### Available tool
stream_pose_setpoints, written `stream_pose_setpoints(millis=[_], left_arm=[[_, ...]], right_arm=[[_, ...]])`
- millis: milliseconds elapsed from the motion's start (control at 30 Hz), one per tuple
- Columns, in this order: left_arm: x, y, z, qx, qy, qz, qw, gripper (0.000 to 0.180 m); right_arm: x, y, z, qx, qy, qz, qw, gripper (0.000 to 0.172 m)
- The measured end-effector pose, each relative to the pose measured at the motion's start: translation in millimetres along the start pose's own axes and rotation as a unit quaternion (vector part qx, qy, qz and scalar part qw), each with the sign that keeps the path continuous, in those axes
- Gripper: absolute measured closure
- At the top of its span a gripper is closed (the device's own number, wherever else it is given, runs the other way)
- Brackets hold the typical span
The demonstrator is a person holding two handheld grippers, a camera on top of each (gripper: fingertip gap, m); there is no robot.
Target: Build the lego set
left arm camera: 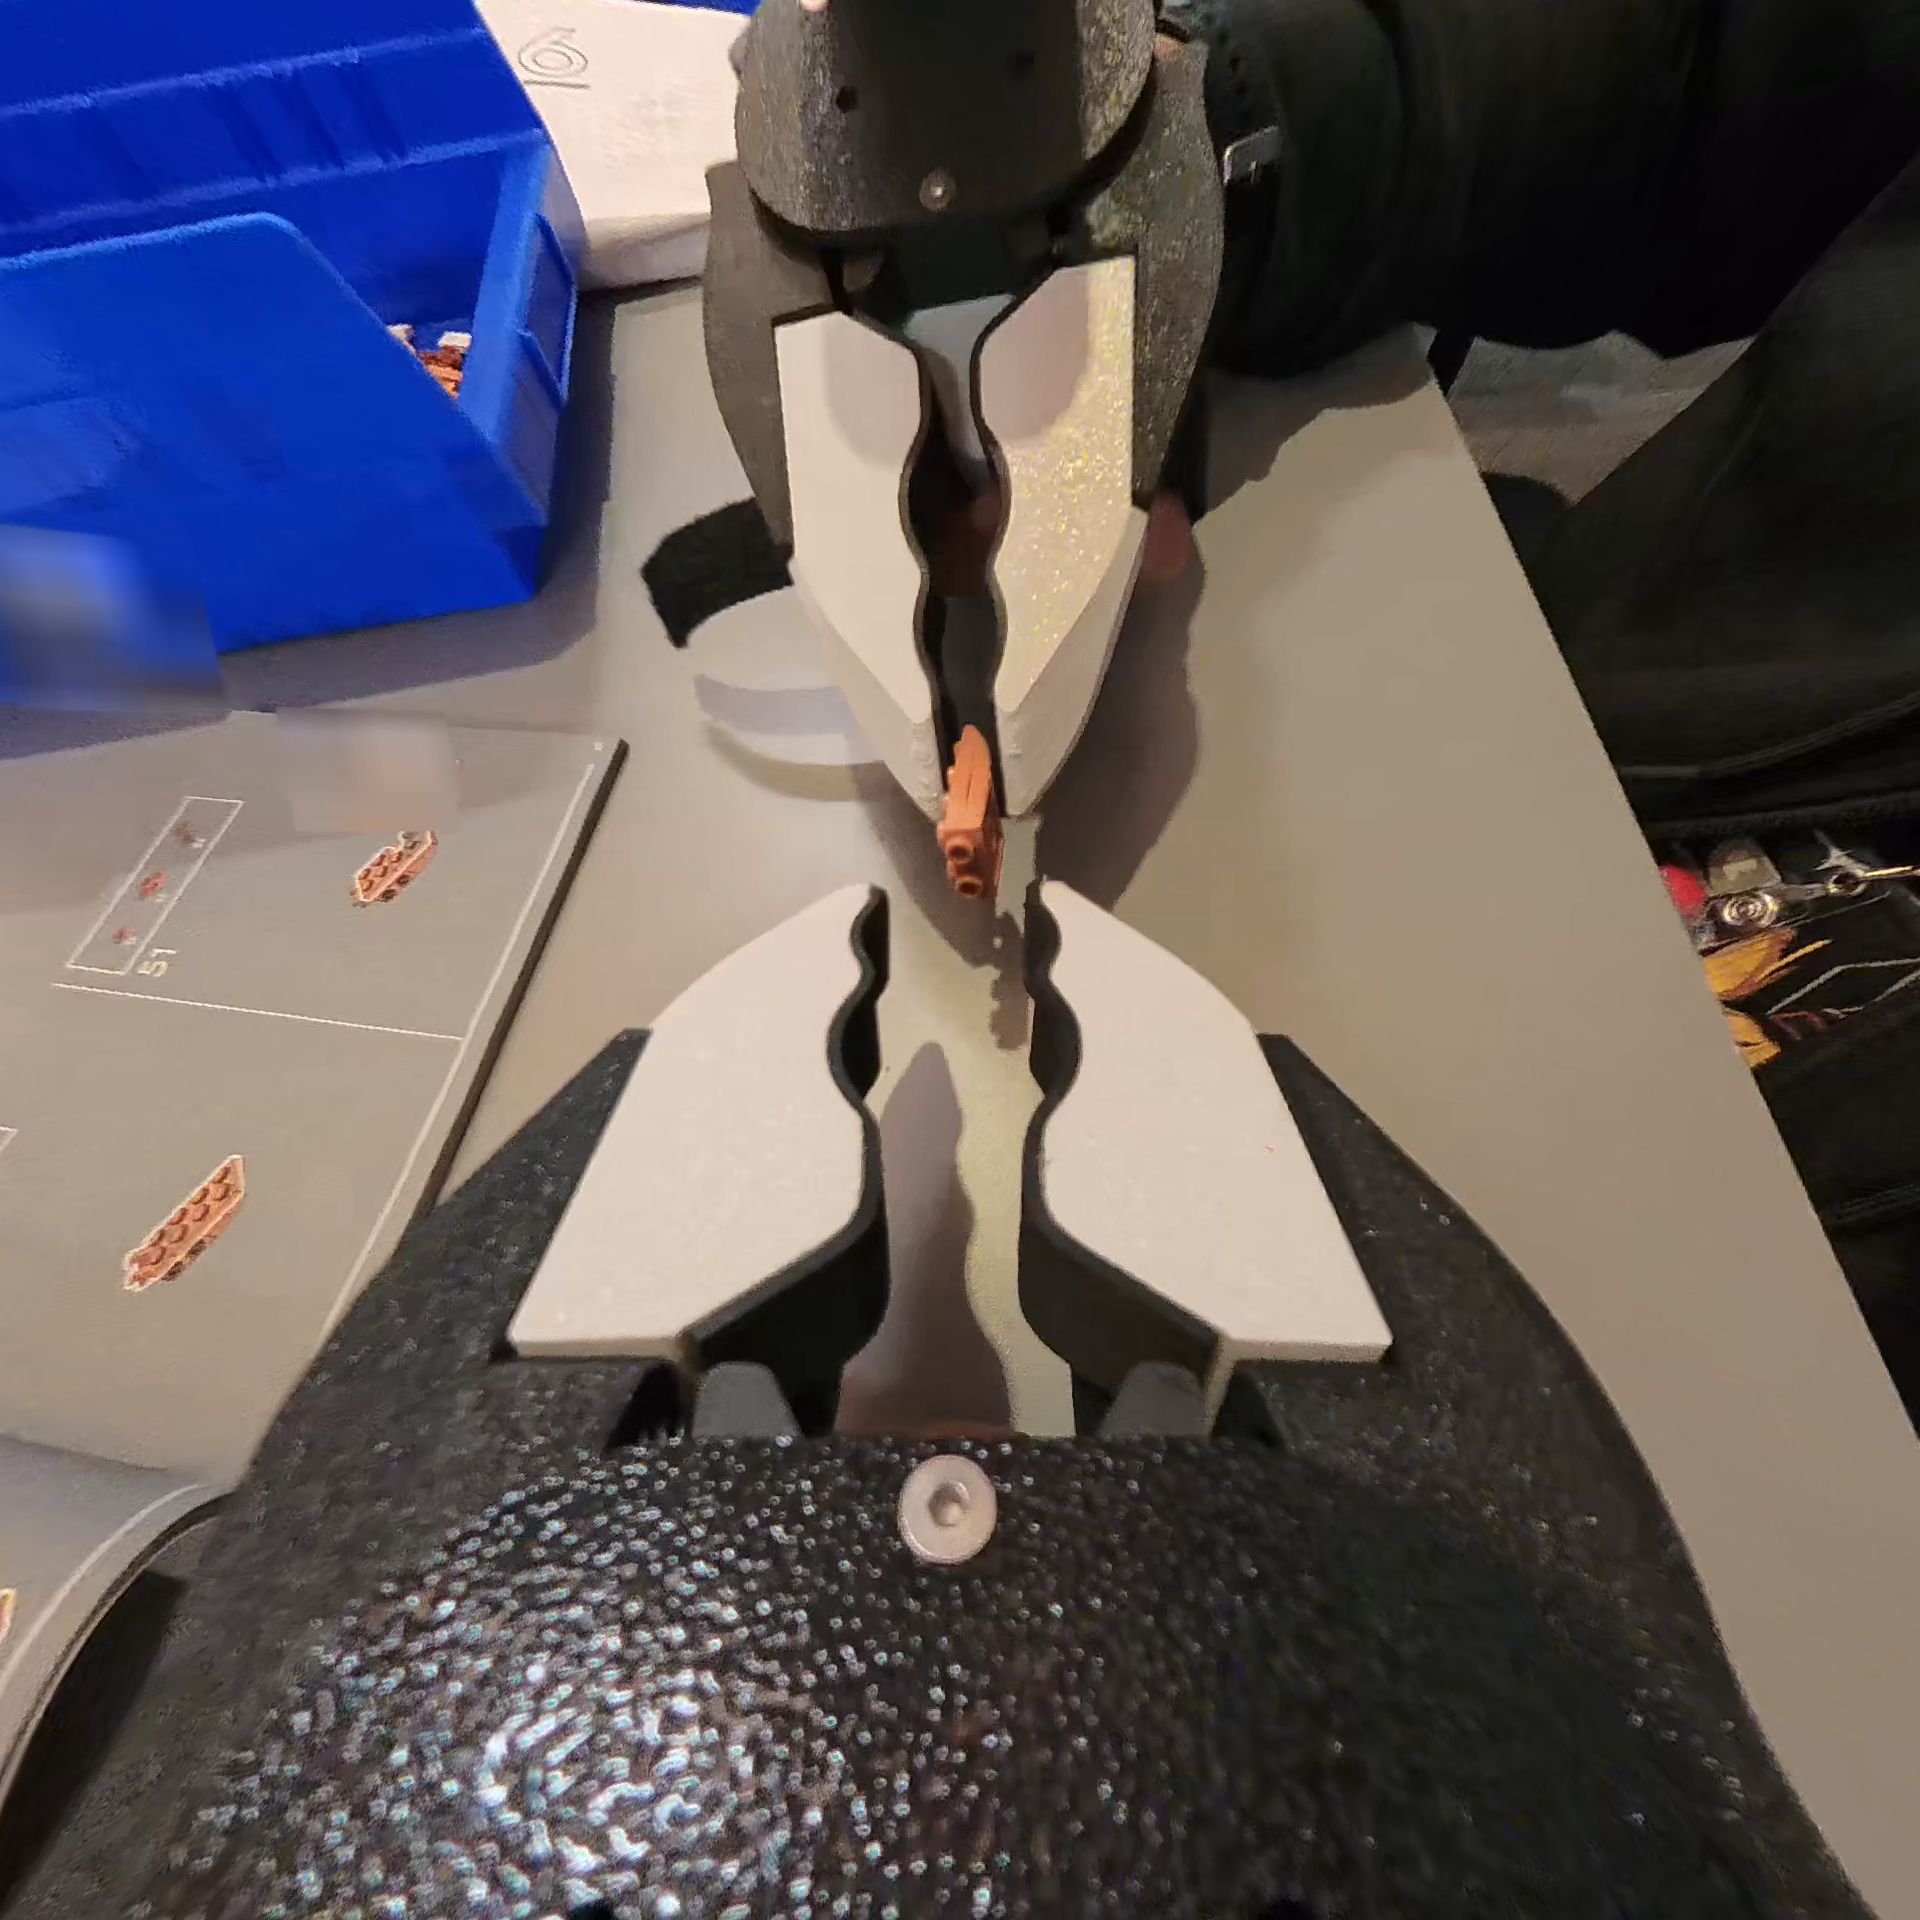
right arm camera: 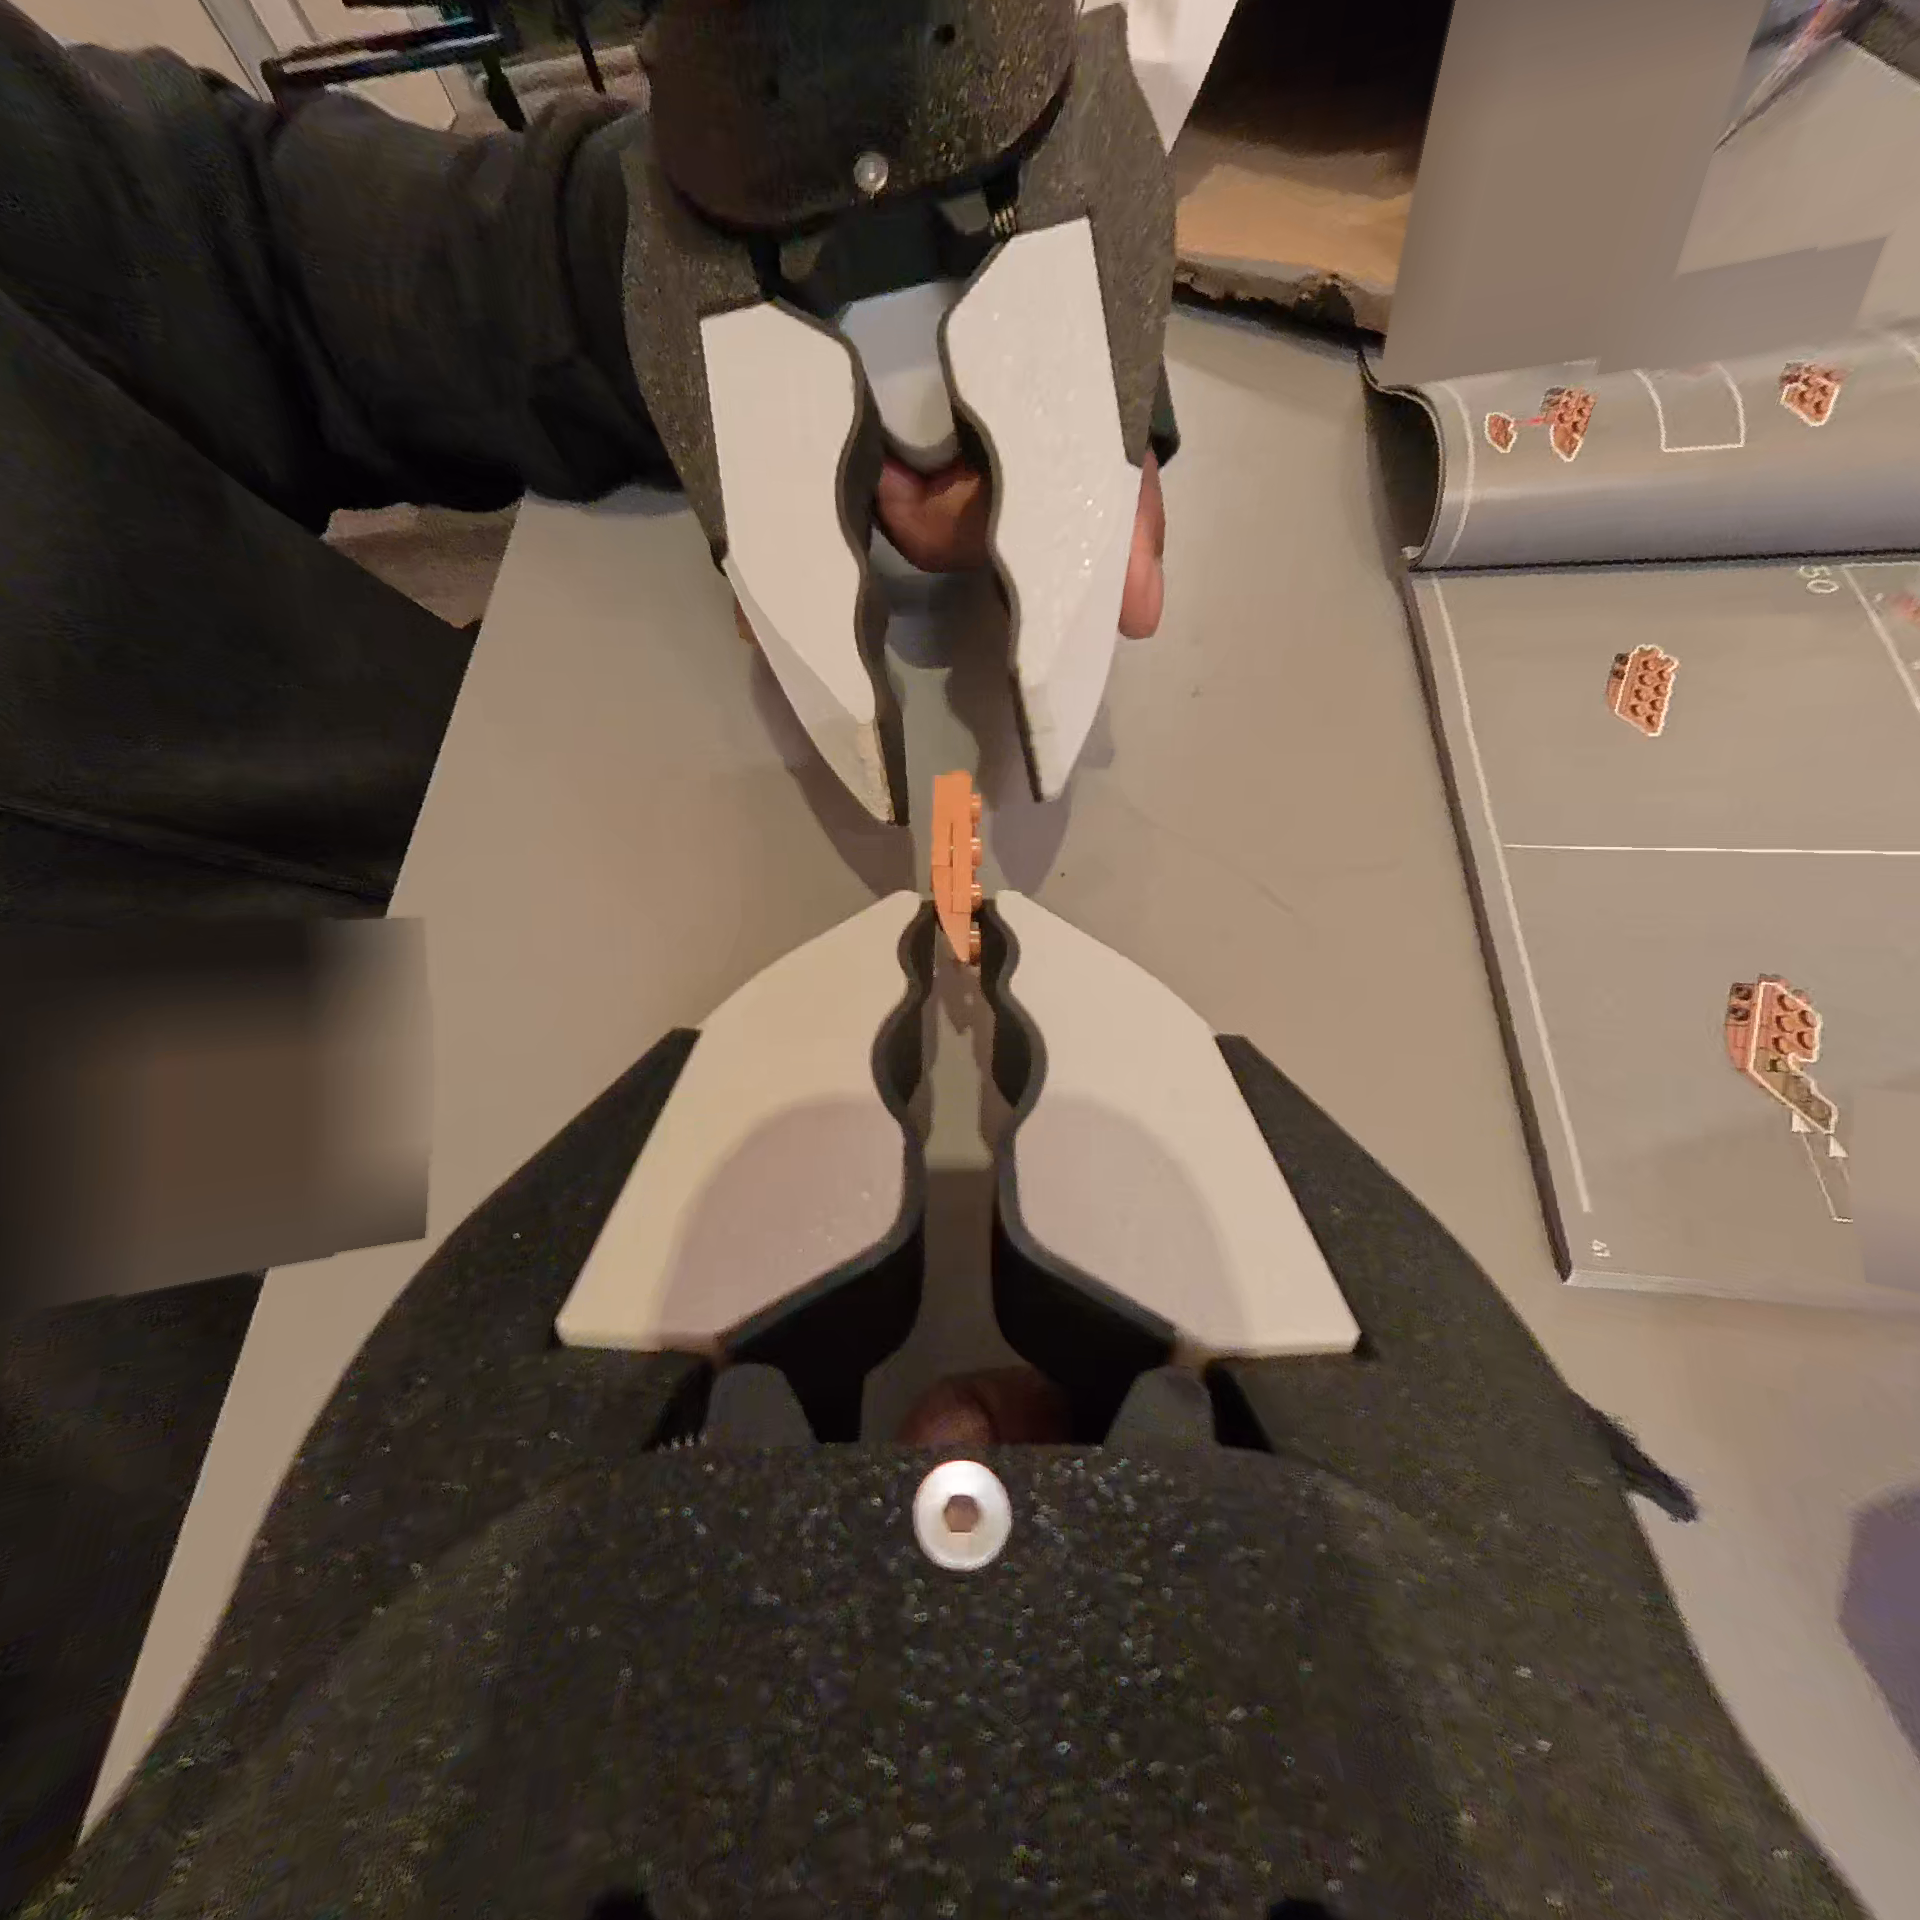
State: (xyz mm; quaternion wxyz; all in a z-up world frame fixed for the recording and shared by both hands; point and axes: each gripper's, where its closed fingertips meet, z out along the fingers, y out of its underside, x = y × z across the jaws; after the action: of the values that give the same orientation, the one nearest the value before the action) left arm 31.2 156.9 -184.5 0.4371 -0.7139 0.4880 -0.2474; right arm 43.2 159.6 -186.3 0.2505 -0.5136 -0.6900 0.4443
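1. Currently the right hand-held gripper (right arm camera: 951, 914) is nearly closed, its fingertips pinching one end of the small orange studded brick piece (right arm camera: 954, 862), held above the middle of the bench (left arm camera: 1299, 831).
2. Opposite, the left hand-held gripper (left arm camera: 956, 904) stands open and empty, just short of the piece.
3. Keep both aligned tip to tip; steady the pinch.
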Motion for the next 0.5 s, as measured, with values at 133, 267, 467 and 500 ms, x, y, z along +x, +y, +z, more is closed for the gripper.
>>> stream_pose_setpoints(millis=[133, 267, 467, 500], left_arm=[[3.9, -1.8, 4.5, 0.001, 0.004, 0.008, 1.000, 0.160], [6.0, -4.0, 7.1, 0.006, 0.004, 0.011, 1.000, 0.171], [1.8, -6.9, 4.6, 0.012, -0.013, 0.013, 1.000, 0.173], [0.8, -7.3, 3.9, 0.012, -0.017, 0.016, 1.000, 0.173]], right_arm=[[-1.2, -1.7, 1.2, 0.003, 0.000, 0.000, 1.000, 0.164], [-2.7, -0.1, 4.4, -0.005, 0.003, -0.010, 1.000, 0.164], [3.1, -1.3, 6.8, -0.014, 0.050, -0.049, 0.997, 0.157], [4.1, -2.0, 6.9, -0.015, 0.061, -0.063, 0.996, 0.157]])
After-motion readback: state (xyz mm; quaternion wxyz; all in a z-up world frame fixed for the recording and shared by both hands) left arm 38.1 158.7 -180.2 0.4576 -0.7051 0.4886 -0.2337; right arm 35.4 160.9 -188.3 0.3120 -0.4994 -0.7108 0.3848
